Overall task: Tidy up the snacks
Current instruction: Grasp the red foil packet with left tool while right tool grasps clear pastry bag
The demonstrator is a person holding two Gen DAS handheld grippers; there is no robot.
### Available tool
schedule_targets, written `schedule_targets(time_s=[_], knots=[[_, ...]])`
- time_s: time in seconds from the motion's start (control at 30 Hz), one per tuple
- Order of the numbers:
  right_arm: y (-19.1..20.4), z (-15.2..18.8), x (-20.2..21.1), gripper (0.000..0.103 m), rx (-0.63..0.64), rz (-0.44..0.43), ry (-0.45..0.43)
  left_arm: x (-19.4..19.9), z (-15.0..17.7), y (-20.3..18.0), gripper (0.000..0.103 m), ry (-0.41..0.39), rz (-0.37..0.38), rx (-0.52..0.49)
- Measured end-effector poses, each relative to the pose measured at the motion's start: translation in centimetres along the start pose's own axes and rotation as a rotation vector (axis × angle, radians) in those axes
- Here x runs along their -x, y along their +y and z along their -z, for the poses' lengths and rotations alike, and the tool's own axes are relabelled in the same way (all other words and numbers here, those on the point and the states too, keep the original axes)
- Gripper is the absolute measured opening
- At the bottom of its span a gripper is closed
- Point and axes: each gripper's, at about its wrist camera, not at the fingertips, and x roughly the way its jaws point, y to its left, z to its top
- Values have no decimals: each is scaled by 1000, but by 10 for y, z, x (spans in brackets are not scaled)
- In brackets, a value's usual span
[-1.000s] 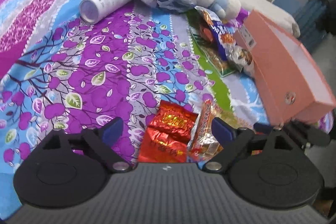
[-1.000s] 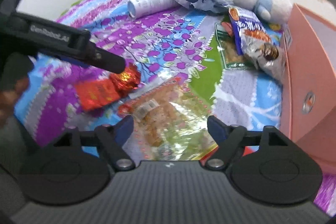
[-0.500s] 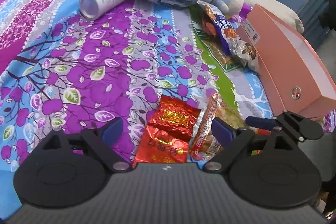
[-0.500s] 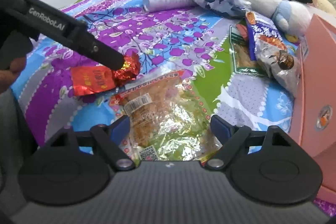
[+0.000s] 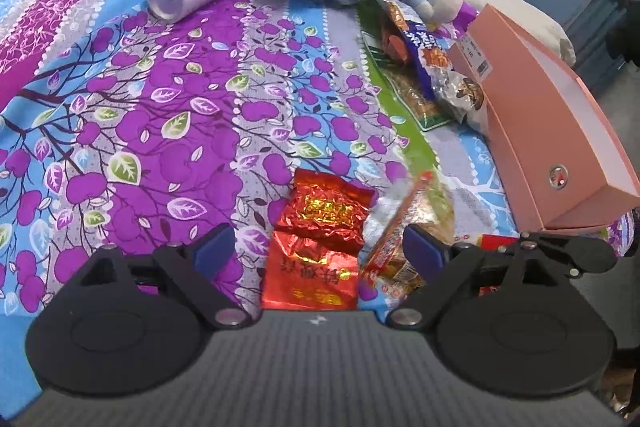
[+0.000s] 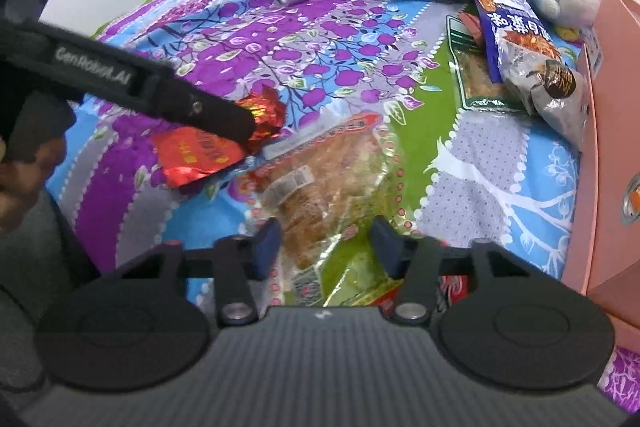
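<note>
Right wrist: tool (image 6: 326, 243) closing round clear snack bag (image 6: 320, 183)

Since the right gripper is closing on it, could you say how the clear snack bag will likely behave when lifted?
The clear snack bag will probably sag, being thin crinkled film. Its glossy surface may slip between the right gripper pads. It looks light.
</note>
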Motion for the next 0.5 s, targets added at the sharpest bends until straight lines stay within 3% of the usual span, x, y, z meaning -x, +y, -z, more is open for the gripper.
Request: schedule_targets(time_s=[0.03,0.13,0.5], knots=[[1,0,2,33,-1,0,0,0,0,-1,93,-1,0,-5],[1,1,8,25,-28,1,-9,2,0,-5,93,-4,11,-25],[-2,16,39,23,-133,157,-46,-8,-1,-16,92,-8,4,-51]])
